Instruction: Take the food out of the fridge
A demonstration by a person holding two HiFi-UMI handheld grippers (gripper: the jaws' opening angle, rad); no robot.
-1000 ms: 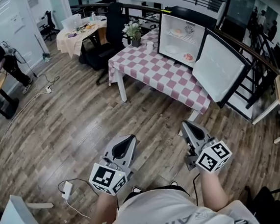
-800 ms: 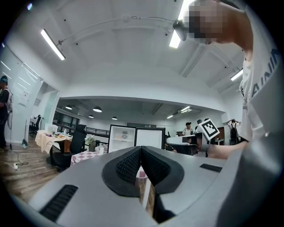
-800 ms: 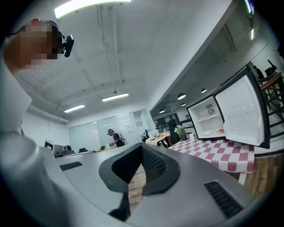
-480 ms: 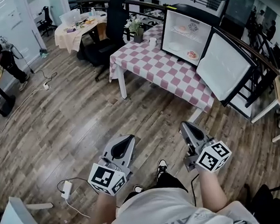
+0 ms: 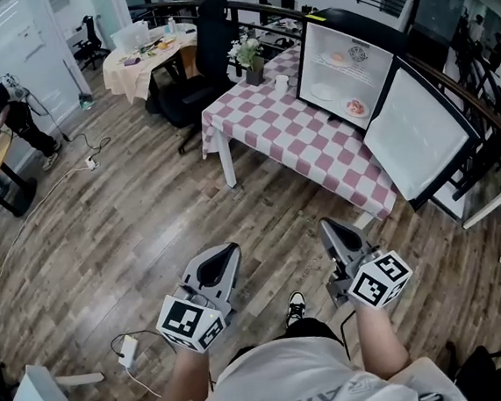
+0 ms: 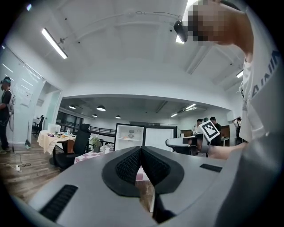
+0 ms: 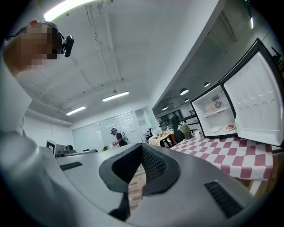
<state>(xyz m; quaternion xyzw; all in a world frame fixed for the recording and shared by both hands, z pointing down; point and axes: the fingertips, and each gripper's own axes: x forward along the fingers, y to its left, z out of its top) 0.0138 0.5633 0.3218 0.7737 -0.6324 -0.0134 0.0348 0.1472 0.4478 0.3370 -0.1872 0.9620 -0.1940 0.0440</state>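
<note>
A small fridge [image 5: 340, 61] stands open on the checkered table [image 5: 293, 138], its door [image 5: 420, 130] swung out to the right. Inside, food on a plate [image 5: 336, 57] lies on the upper shelf, with a white plate [image 5: 321, 91] and a reddish food item [image 5: 355, 106] below. Both grippers are held low over the wooden floor, well short of the table. My left gripper [image 5: 229, 252] is shut with nothing in it, and my right gripper [image 5: 331, 229] is shut and empty too. The fridge [image 7: 216, 114] and its food [image 7: 230, 127] show far off in the right gripper view.
A flower vase [image 5: 251, 58] and a cup [image 5: 281, 83] stand on the table's far end. Behind are a black chair [image 5: 202, 59] and a round table [image 5: 144, 51] with several things. A person [image 5: 3, 104] bends at the left. A power strip [image 5: 128, 349] with cable lies on the floor.
The table and fridge have drawn nearer and shifted right in the head view. Both grippers, still shut, have been carried forward with the person.
</note>
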